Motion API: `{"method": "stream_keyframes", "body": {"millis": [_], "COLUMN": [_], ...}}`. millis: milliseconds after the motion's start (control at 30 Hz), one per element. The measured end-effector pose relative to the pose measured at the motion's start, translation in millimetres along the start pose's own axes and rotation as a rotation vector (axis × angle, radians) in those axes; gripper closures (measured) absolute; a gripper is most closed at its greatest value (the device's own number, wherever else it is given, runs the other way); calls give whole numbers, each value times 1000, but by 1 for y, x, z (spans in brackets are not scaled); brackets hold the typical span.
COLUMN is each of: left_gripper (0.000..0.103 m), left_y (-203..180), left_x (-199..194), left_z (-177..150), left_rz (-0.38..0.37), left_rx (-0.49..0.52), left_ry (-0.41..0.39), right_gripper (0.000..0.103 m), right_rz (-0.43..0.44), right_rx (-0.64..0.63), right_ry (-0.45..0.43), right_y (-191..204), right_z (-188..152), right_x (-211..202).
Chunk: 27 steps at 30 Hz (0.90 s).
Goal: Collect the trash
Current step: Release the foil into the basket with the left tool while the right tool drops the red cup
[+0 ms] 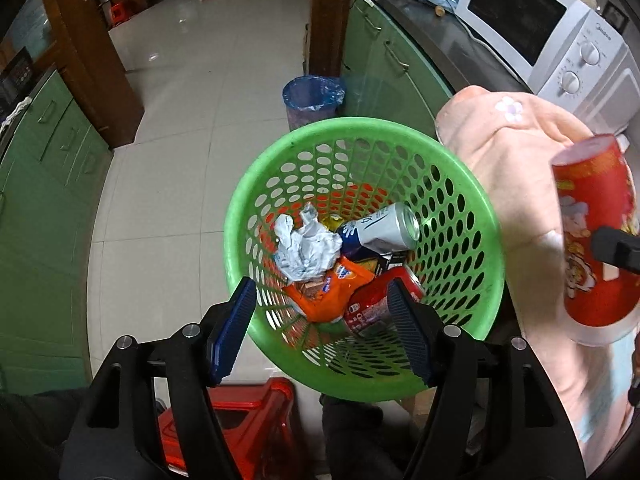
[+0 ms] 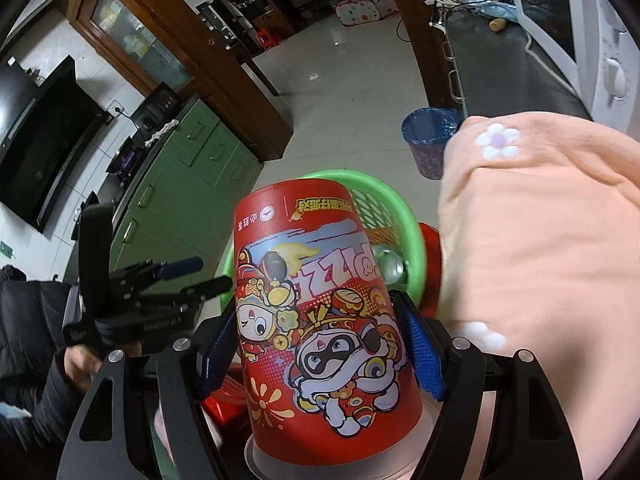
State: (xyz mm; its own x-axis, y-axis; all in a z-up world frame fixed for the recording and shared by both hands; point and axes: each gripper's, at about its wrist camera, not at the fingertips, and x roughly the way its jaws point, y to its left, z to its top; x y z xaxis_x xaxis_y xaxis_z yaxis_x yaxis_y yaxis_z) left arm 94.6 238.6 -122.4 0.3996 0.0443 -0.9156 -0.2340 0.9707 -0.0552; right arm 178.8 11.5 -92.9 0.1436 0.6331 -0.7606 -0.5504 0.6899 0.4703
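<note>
In a tiled kitchen lined with green cabinets, the right gripper (image 2: pixel 320 348) clamps a red cartoon-printed paper cup (image 2: pixel 320 312) between its blue pads, base pointing away and its clear lid nearest the camera, while the left gripper (image 1: pixel 320 324) hangs with its fingers spread and nothing between them, just above the near rim of a green perforated basket (image 1: pixel 476 280). The cup is not yet over the opening; in the left view it sits off to the basket's right, near a peach towel with white flowers (image 1: pixel 516 168) draped beside it. Inside the basket lie a crumpled white wrapper (image 1: pixel 308 248), an orange snack packet (image 1: pixel 328 292), a red can (image 1: pixel 376 304) and a silver can (image 1: pixel 384 228). The basket appears to rest on a red stool (image 1: pixel 256 420), and a careless release could bounce the cup off the rim to the floor, or a nudge might tip the lightweight basket off its perch. The towel could snag the cup on the way across. Beyond, a blue-lined bin (image 1: pixel 312 100) stands on the floor, with a white microwave (image 1: pixel 560 32) on the counter to the right.
</note>
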Motion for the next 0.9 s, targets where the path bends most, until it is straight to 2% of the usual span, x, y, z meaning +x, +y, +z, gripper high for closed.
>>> {"method": "stream_keyframes", "body": {"millis": [67, 200, 333, 600, 900], "left_gripper": [29, 28, 27, 27, 25], "left_y": [1, 1, 0, -9, -30], "left_x": [-4, -10, -13, -14, -20], "left_z": [0, 0, 1, 3, 7], "left_rz": [10, 16, 17, 9, -16], "left_rx": [-1, 0, 4, 18, 59], "left_ry": [-10, -24, -31, -33, -48], "right_gripper": [28, 21, 21, 19, 18], "right_rz": [14, 56, 63, 16, -70], "right_rx": [1, 18, 12, -19, 31], "right_ry": [-13, -38, -53, -74, -120], "right_y": [5, 10, 13, 9, -27], "right_z": [2, 8, 8, -4, -22], "right_x": [2, 3, -2, -23, -61]}}
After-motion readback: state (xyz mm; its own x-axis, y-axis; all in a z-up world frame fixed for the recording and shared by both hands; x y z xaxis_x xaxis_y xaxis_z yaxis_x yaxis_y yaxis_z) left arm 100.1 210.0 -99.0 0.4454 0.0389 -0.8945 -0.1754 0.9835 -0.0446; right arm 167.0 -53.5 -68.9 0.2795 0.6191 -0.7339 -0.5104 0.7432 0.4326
